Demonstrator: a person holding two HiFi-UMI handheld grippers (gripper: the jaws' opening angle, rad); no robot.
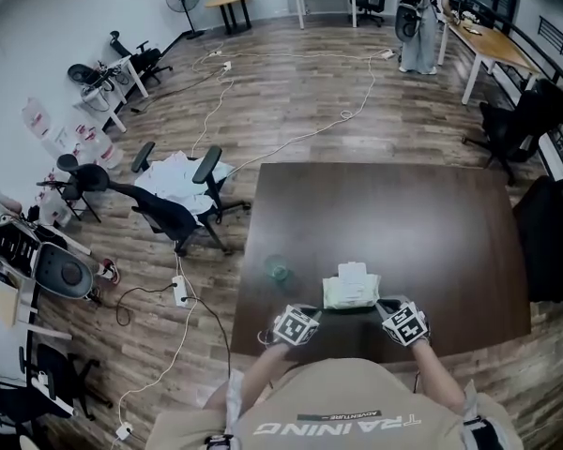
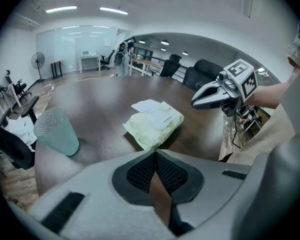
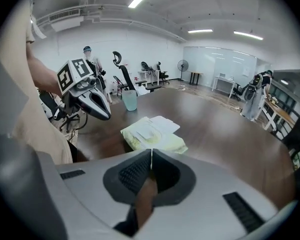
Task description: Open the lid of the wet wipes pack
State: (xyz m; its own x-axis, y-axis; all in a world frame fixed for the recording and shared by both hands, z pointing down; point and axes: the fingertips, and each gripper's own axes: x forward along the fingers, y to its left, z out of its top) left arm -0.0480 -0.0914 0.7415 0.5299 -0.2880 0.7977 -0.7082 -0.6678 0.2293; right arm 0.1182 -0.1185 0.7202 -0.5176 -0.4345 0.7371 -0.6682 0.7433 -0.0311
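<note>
Squarely between two hand-held grippers, a pale green wet wipes pack is shown lying flat near the close edge of a dark brown surface. A white flap is seen spread at the pack's far end; whether it is the lid or a drawn sheet cannot be told.

The left gripper is held near the pack's left corner and the right gripper near its right corner, both raised clear of it and angled downward. In the left gripper view, the fingers are pressed together at their tips, with nothing caught between them. The fingers of the right gripper are likewise closed on nothing, and the pack is seen just beyond their tips in the right gripper view.

A translucent teal cup is stood upright on the surface to the left of the pack, near it but apart.

A beige shirt is worn by the person holding the grippers. Beyond the surface, office chairs and a white cable are spread over a wooden floor, and another person is pictured standing at the far end of the room.
</note>
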